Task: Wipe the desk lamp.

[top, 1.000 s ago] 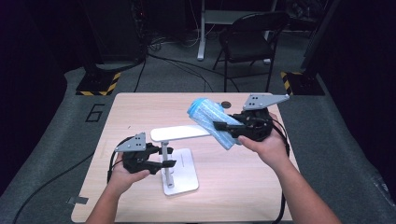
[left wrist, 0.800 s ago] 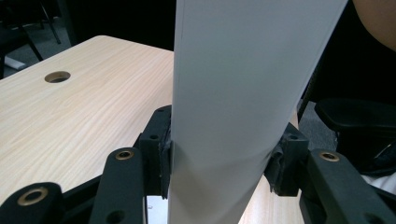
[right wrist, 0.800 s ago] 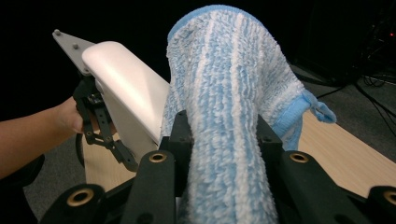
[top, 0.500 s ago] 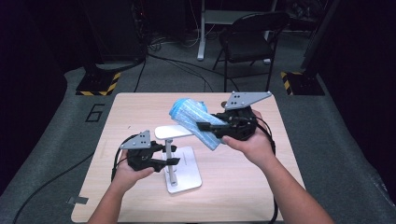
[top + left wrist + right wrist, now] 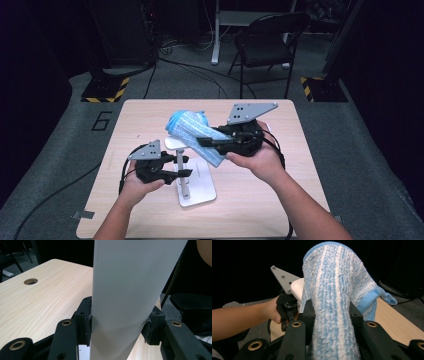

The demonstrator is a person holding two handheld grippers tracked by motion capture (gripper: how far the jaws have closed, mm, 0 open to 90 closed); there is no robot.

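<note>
one table (image 5: 150,112), pale wood grain, with one round cable hole (image 5: 30,281) near its far edge. one white stand (image 5: 186,176): a flat base plate, a thin upright post and a broad white panel at the top. one blue-and-white striped towel (image 5: 192,131), fluffy terry with a solid blue hem and a small blue loop at one corner (rolled or bunched into a thick bundle). two hand-held grippers. one folding chair (image 5: 265,45) on the floor beyond the table.

left gripper (image 5: 172,170): jaws closed on the stand, pads pressed against both sides of the white panel (image 5: 130,290).

right gripper (image 5: 206,142): jaws clamped on the towel, which stands up between them (image 5: 332,315) and is held in the air above the table's middle, over the top of the stand.

open room: the near right and far left parts of the tabletop lie bare; the stand base sits well in from every edge.
</note>
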